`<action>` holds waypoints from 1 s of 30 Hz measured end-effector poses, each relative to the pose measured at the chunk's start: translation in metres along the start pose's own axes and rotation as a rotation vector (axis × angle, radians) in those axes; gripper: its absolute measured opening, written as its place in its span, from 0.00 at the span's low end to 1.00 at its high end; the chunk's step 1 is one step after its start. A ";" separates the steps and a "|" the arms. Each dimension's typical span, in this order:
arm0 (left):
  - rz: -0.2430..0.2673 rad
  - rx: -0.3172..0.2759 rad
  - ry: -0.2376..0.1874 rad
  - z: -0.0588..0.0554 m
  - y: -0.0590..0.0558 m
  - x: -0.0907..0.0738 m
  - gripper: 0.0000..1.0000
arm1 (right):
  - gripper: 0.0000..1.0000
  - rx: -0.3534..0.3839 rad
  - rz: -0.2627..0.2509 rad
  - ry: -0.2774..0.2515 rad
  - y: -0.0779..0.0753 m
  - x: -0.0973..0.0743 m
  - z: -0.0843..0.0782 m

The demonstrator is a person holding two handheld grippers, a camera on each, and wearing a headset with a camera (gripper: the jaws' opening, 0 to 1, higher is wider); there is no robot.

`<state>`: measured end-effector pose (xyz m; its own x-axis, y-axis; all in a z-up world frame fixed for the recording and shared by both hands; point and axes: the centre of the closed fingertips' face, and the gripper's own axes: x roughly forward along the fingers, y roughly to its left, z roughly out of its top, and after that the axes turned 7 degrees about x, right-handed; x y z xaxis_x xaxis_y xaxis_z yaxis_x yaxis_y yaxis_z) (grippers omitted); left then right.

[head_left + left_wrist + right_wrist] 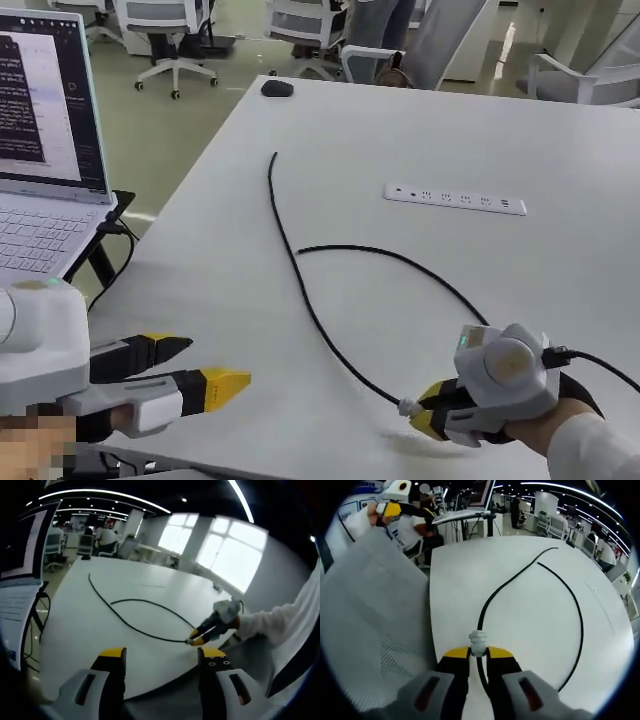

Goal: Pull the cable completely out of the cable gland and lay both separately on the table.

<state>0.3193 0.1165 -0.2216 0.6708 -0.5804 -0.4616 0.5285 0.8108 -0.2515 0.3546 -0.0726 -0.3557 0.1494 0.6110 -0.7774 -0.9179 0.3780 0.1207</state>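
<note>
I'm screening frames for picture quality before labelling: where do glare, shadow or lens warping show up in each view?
Head view: even light, sharp, faint shadow on the table under the right gripper. Left gripper view: the windows are blown out white and the table edge bows. Right gripper view: the cable gland is crisp at the jaw tips; the table edges bend toward the rim.

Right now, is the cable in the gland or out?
In. In the right gripper view the black cable runs through the white cable gland, held in the right tongs.
</note>
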 end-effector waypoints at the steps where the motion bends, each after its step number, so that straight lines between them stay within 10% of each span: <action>1: -0.009 0.012 0.004 0.001 -0.001 0.002 0.58 | 0.10 -0.009 0.001 -0.007 0.001 -0.004 0.004; 17: -0.135 0.160 0.020 0.026 -0.025 0.029 0.52 | 0.10 -0.167 -0.044 -0.137 0.011 -0.061 0.069; 30: -0.321 0.308 0.019 0.052 -0.070 0.061 0.43 | 0.10 -0.335 -0.072 -0.181 0.031 -0.102 0.101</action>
<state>0.3506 0.0199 -0.1879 0.4392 -0.7952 -0.4180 0.8408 0.5278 -0.1206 0.3479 -0.0529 -0.2102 0.2531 0.7150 -0.6517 -0.9674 0.1944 -0.1624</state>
